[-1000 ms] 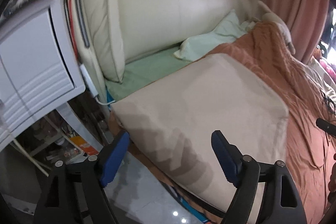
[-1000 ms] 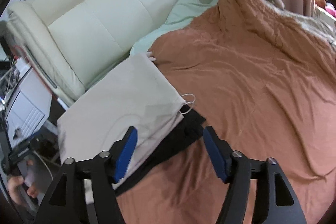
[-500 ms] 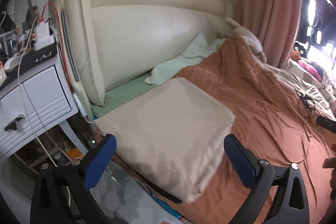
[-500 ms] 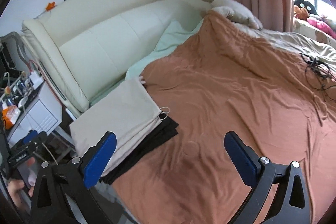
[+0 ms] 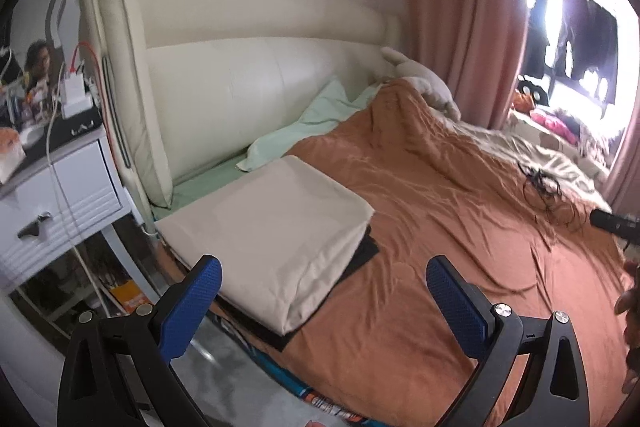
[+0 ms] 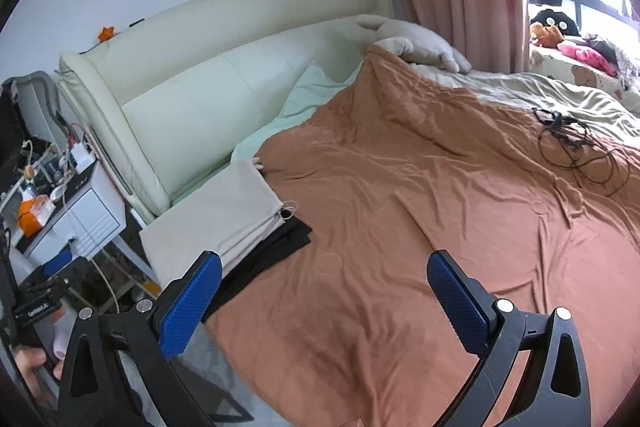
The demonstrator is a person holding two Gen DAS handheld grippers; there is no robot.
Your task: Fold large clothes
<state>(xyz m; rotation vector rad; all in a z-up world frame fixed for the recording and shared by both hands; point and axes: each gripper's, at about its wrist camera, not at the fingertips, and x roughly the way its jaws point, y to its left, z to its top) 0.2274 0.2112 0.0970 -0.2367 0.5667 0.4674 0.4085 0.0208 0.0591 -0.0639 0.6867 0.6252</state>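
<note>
Lying flat at the near left corner of the bed (image 5: 420,211), the folded beige garment (image 5: 272,235) forms a neat rectangular stack whose long axis runs from the bed's edge near the floor up toward the cream headboard (image 5: 240,83). Its far short end sits just beside the pale green pillow (image 5: 304,131), and its thick folded edge faces the bed's edge. In the right wrist view a drawstring loop shows at the garment's (image 6: 224,215) corner on the blanket side. A folded black garment (image 6: 268,255) lies under it, sticking out along the side that faces the brown blanket (image 6: 400,227).

Both tools hang above the bed, well apart from the stack. The left gripper (image 5: 322,287) has just been opening and stands wide with nothing between its blue pads. The right gripper (image 6: 324,283) has likewise just been opening, stands wide and holds nothing.

A white nightstand (image 5: 60,195) stands left of the headboard, and a tangle of black cable (image 6: 576,147) rests on the blanket far right.
</note>
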